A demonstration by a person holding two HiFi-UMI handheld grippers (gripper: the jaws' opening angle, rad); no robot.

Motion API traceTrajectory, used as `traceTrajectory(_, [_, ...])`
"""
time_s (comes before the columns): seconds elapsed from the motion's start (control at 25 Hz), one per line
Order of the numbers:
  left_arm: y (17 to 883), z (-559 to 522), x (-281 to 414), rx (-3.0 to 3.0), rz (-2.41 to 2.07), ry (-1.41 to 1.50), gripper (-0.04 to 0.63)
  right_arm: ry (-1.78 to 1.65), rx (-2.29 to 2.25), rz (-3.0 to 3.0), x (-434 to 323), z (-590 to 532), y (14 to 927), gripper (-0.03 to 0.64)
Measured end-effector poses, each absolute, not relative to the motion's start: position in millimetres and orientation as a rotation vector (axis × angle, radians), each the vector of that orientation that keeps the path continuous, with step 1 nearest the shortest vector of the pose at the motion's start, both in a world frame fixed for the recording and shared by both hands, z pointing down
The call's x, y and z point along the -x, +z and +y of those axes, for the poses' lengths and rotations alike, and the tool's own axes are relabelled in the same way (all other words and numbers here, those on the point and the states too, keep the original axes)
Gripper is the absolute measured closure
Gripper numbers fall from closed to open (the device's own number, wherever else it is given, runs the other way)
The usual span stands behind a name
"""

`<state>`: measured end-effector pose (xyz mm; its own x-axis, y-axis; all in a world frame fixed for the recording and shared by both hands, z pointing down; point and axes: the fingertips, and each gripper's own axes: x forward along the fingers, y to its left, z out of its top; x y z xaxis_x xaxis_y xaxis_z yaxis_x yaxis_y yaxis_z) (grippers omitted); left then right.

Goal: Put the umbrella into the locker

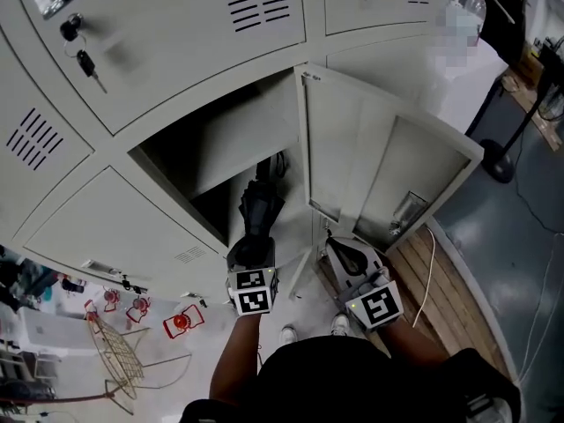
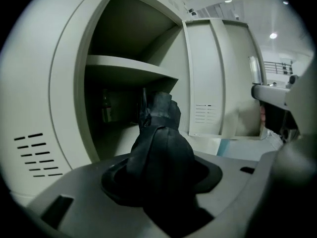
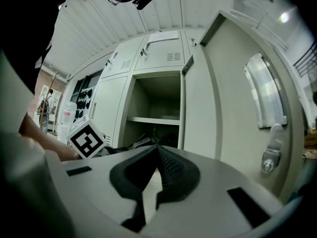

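A black folded umbrella (image 1: 258, 208) is clamped in my left gripper (image 1: 251, 252), and its far end reaches into the open locker (image 1: 220, 157). In the left gripper view the umbrella (image 2: 161, 143) fills the space between the jaws of the left gripper (image 2: 162, 176) and points under the locker's shelf (image 2: 129, 66). My right gripper (image 1: 345, 252) hovers to the right of it, in front of the swung-open door (image 1: 379, 166). The right gripper (image 3: 157, 150) is shut with nothing in it and faces the locker (image 3: 153, 103). The left gripper's marker cube (image 3: 86, 139) shows at its left.
Closed locker doors surround the open one; keys (image 1: 84, 60) hang from the upper-left door. The open door (image 3: 218, 98) stands at the right with a latch (image 3: 270, 157). A wire object (image 1: 115, 351) and red items (image 1: 181, 322) lie lower left. A stand base (image 1: 498, 161) is at right.
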<state>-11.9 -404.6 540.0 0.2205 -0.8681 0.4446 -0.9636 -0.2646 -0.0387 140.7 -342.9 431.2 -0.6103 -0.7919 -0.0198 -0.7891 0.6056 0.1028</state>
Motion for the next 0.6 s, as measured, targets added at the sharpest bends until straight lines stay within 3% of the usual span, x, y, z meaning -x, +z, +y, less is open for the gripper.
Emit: traceTrajectory(0.6, [535, -486, 15, -2.155, -1.877, 0.778, 0.37, -0.161, -1.145, -2.894, -130, -354, 440, 0.617])
